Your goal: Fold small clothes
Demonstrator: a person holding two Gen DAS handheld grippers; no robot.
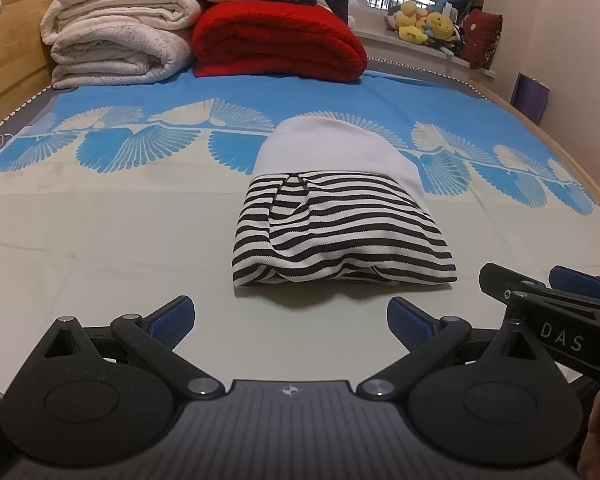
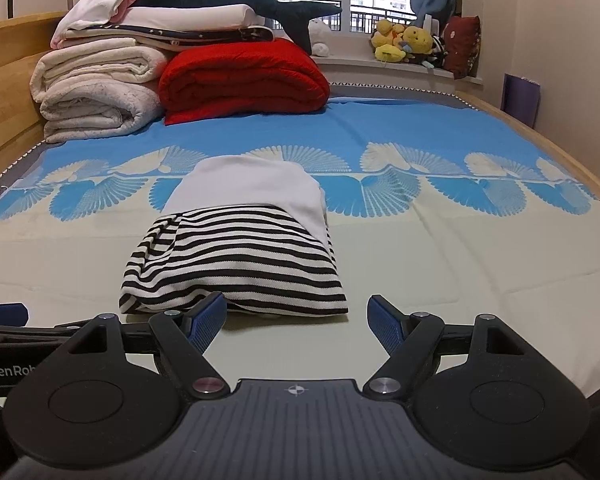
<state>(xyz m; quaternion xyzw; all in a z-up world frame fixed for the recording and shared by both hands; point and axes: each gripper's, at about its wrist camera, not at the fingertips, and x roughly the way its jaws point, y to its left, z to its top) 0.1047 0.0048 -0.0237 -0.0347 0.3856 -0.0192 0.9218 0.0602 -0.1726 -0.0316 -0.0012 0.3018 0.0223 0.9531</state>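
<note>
Striped garment (image 1: pixel 342 236) folded on bed (image 1: pixel 100 220), left tongs (image 1: pixel 291 322) & right tongs (image 2: pixel 296 322) both spread wide, gripping nothing, just short of it

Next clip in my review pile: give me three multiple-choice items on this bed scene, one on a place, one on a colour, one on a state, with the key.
1. Where does the folded garment lie?
A. on the bedsheet, ahead of both grippers
B. on the windowsill
C. on top of the red blanket

2. What colour are the garment's stripes?
A. red and white
B. black and white
C. blue and yellow

3. How do the left gripper and right gripper stand?
A. both shut on the garment
B. one open, one shut
C. both open, holding nothing

Key: 1 A, it rests on the sheet, with the red blanket far behind; 2 B, dark bands on white; 3 C, the fingers are spread and nothing sits between them.
</note>
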